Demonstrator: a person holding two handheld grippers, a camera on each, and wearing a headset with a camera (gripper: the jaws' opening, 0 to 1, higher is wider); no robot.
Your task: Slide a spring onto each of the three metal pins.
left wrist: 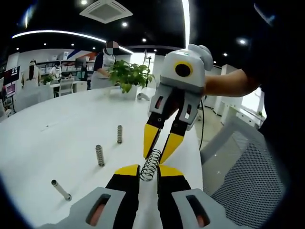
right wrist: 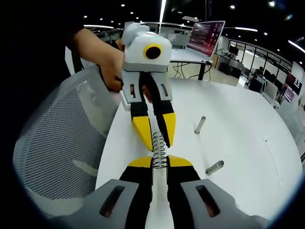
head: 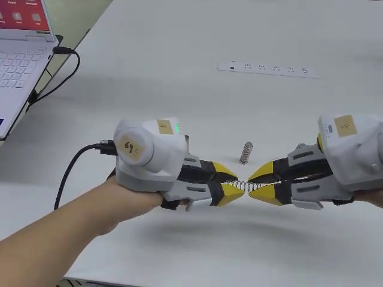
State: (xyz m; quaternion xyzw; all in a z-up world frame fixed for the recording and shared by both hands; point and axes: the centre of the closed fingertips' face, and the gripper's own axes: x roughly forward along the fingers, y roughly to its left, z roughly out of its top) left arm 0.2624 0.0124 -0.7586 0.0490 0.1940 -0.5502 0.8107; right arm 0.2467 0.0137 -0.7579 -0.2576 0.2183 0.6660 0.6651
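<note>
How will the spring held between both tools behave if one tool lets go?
The spring is a thin, open wire coil, so probably light and bendy; its free end might droop. Being round, it would likely roll on the smooth table if dropped.

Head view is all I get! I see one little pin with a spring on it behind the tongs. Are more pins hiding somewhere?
Observer: Yes. The left gripper view shows two: a near spring-covered silver metal pin and a far spring-covered silver metal pin, both upright on the white table.
Operator: Does any pin have no spring?
Observer: One. A bare silver metal pin sits lower left in that view, well apart from the coiled steel spring.
Operator: What's beside the table?
Observer: A white mesh chair, seen in the right gripper view.
</note>
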